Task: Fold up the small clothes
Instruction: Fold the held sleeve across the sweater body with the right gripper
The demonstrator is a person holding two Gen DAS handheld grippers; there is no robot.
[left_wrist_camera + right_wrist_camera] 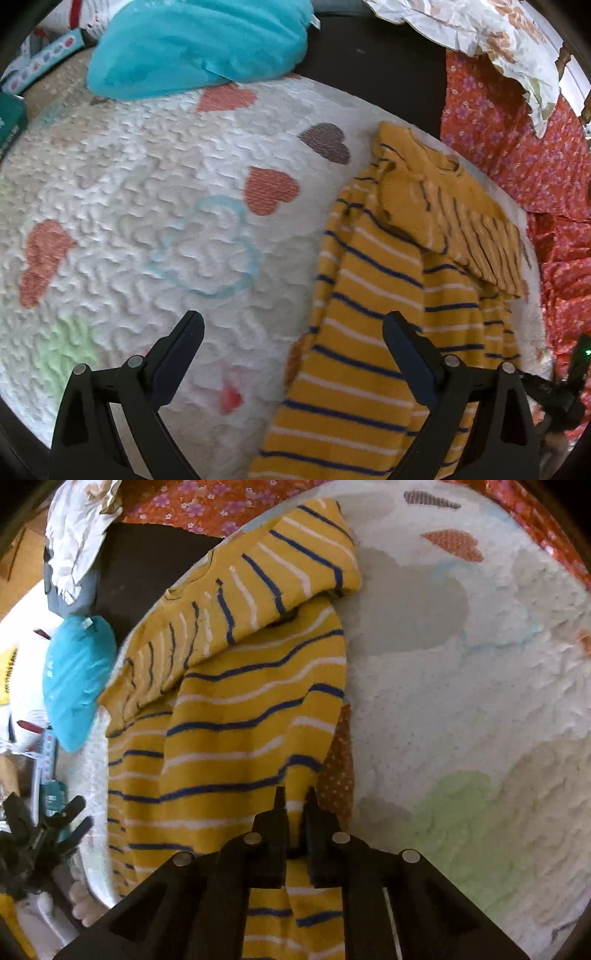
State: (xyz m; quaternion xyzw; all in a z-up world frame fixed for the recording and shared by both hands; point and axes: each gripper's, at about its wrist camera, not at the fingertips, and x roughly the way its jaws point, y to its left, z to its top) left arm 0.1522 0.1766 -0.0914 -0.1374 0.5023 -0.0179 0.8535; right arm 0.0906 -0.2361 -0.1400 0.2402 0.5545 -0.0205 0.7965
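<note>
While right tongs [295, 805] pinch knit striped sweater [236, 709], bumpy quilt [461, 701]

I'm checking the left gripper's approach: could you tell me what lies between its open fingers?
In the left wrist view, the left gripper spans bare heart-print quilt and the striped sweater's left edge; its right finger overlaps the sweater.

One striped sweater [373, 332] lies on one quilt [147, 206]. One teal cushion [199, 44] sits upper left. Two grippers [293, 325] [295, 797] show.
</note>
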